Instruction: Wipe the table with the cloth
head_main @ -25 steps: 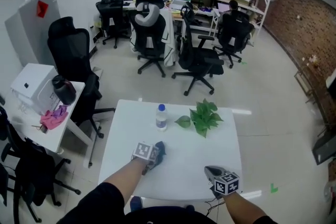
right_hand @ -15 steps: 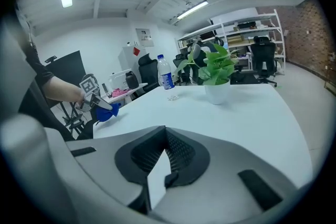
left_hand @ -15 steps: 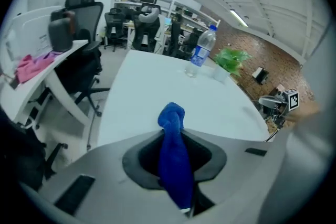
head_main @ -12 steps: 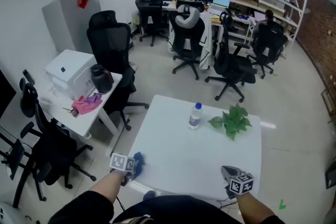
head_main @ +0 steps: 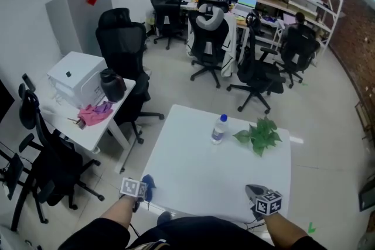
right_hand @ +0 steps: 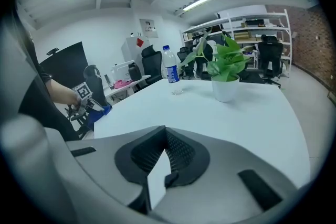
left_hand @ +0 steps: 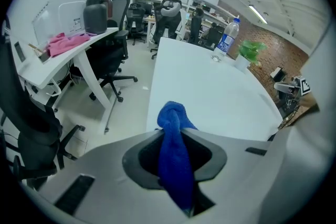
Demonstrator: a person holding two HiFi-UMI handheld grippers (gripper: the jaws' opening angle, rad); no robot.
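Note:
The white table (head_main: 199, 167) fills the middle of the head view. My left gripper (head_main: 143, 189) is at the table's near left corner, shut on the blue cloth (head_main: 147, 182). In the left gripper view the blue cloth (left_hand: 170, 115) is pinched between the jaws and bunches out in front of them, over the table's corner (left_hand: 210, 92). My right gripper (head_main: 251, 190) rests at the table's near right edge. In the right gripper view its jaws (right_hand: 164, 136) are shut with nothing held, and the left gripper with the cloth (right_hand: 100, 110) shows at the left.
A water bottle (head_main: 217, 129) and a small potted plant (head_main: 259, 133) stand at the table's far side. A side desk (head_main: 88, 126) with a white box, a black jug and a pink rag is to the left. Black office chairs (head_main: 120, 50) stand around.
My left gripper has drawn the cloth from the table's near middle leftward to its near left corner. The head view has swung left. The right gripper has stayed put.

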